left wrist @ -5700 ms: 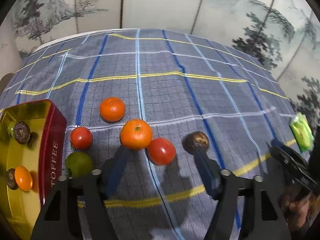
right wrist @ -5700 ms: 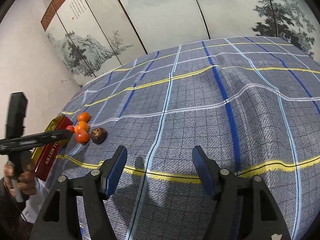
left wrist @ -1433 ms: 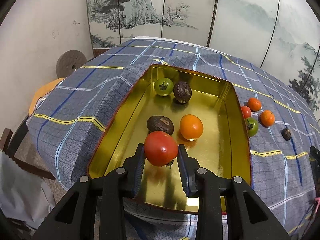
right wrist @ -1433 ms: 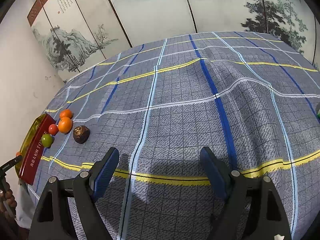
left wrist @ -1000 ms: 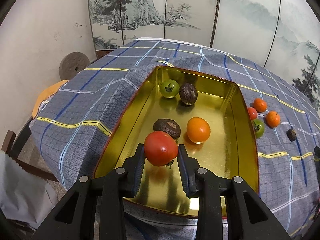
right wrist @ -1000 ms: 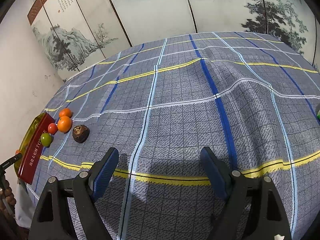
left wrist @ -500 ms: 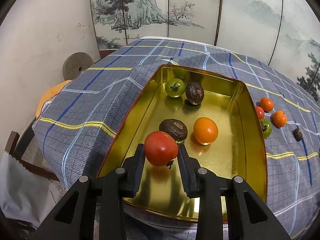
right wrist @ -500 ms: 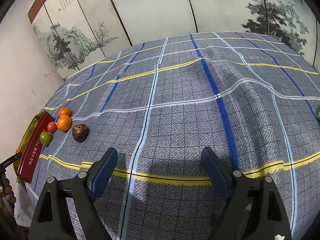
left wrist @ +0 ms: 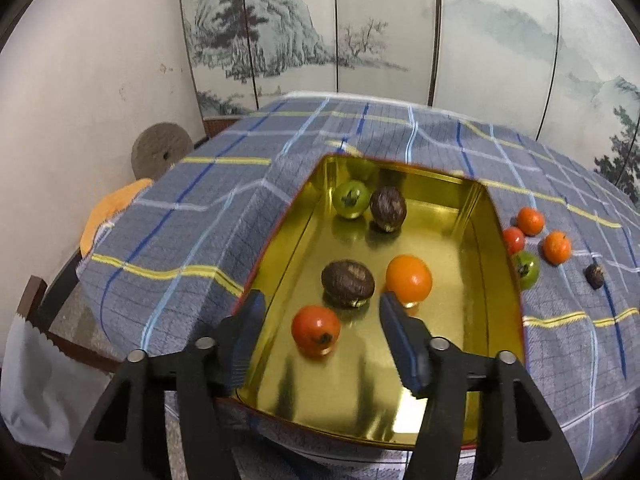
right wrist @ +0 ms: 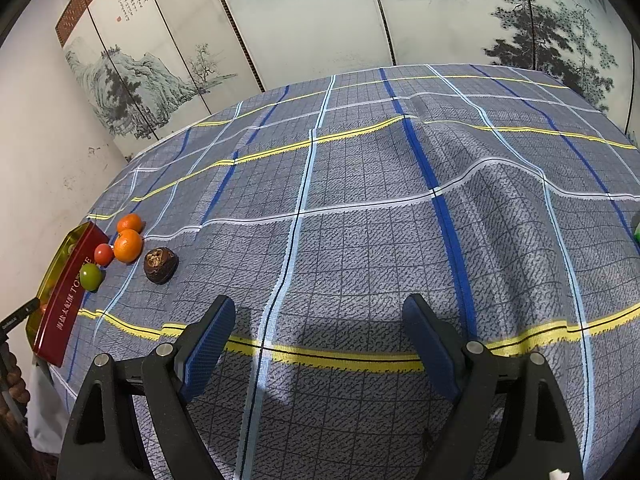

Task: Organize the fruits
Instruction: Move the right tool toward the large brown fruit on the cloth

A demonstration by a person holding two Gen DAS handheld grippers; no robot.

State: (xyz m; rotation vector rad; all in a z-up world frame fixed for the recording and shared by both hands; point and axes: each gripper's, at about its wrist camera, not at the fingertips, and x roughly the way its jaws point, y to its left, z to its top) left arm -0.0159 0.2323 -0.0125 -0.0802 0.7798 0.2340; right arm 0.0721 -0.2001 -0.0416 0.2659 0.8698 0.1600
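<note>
A: Starting at the left, what is the left gripper (left wrist: 320, 312) doing?

B: Its jaws are opening above the gold tin (left wrist: 496, 240), and the red tomato (left wrist: 315, 331) sits between them on the tin floor, touching neither pad.

A: What else lies in the tin?

B: Just beyond the tomato are a dark brown fruit (left wrist: 348, 283) and an orange (left wrist: 409, 279). At the far end a green tomato (left wrist: 351, 199) and another brown fruit (left wrist: 388, 208) sit side by side.

A: And to the right of the tin?

B: On the checked cloth (left wrist: 192, 216), close to the tin's right wall, lie a small red tomato (left wrist: 513, 240), a green one (left wrist: 526, 268) and two small oranges (left wrist: 530, 221), with a dark fruit (left wrist: 595, 275) a little further off.

A: The right gripper (right wrist: 318, 334)?

B: It is released, jaws wide apart, with nothing between them but bare cloth. The tin and the loose fruit sit well off to its left.
</note>
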